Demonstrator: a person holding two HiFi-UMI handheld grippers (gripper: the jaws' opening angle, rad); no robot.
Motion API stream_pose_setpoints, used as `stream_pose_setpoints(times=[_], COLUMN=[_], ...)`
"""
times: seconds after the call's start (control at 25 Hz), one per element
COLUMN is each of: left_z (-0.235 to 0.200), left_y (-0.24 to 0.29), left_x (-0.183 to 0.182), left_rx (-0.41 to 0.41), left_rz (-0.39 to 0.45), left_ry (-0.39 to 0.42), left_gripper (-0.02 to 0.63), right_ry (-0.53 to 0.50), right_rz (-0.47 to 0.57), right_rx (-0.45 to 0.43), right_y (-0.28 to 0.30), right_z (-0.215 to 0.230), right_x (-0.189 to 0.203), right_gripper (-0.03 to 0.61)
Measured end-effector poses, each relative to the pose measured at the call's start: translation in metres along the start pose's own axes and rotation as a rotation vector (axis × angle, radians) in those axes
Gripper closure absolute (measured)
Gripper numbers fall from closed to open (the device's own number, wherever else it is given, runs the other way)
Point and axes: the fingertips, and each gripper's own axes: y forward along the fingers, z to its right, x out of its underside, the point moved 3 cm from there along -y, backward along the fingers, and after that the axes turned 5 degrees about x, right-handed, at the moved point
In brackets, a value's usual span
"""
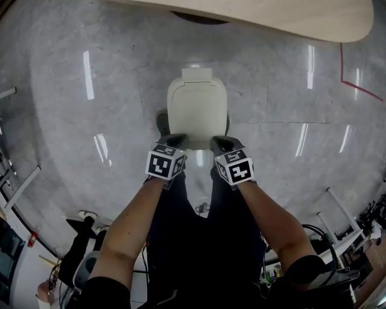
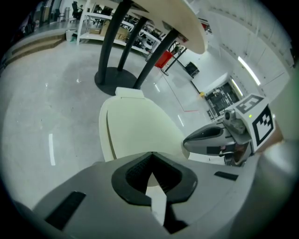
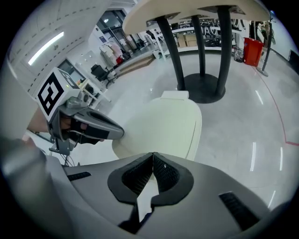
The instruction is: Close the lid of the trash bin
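The trash bin stands on the grey floor in front of me, and its cream lid [image 1: 198, 108] lies flat on it, hinge tab at the far end. My left gripper [image 1: 176, 140] and right gripper [image 1: 222, 142] hover side by side at the lid's near edge. Both are shut with nothing between the jaws. In the left gripper view the lid [image 2: 140, 130] fills the middle beyond the left gripper [image 2: 152, 155], and the right gripper [image 2: 205, 135] shows at the right. In the right gripper view the lid [image 3: 163, 123] lies just past the right gripper [image 3: 153, 155], with the left gripper [image 3: 100, 126] at the left.
A pale round table top [image 1: 271, 15] overhangs just beyond the bin, on dark legs with a black round base [image 3: 203, 88]. A red line [image 1: 356, 84] marks the floor at the far right. Chair bases, cables and desk frames crowd the floor beside my legs.
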Motion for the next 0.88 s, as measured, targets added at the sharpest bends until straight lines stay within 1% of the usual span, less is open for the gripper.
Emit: stream_pose_setpoints(times=[0.12,0.28,0.52,0.88], left_z=[-0.008,-0.019,-0.025,-0.023], left_y=[0.014,0.029,0.038,0.039], left_x=[0.01,0.019,0.022,0.024], left_rx=[-0.008,-0.025,-0.038,-0.041], left_rz=[-0.033,-0.054,-0.047,-0.012], left_ry=[0.01,0.009,-0.014,-0.061], left_gripper=[0.624,0.624,0.624,0.624], right_ry=[0.013,0.035,0.034,0.007], right_rz=[-0.046,-0.073,-0.097,-0.122], right_rx=[-0.01,-0.003,0.019,-0.001], right_y=[0.017,0.035,0.044,0.047], right_z=[0.003,0.006,0.012,0.013], right_x=[0.015,0.025,0.032,0.035], right_gripper=[0.571,0.571,0.571,0.571])
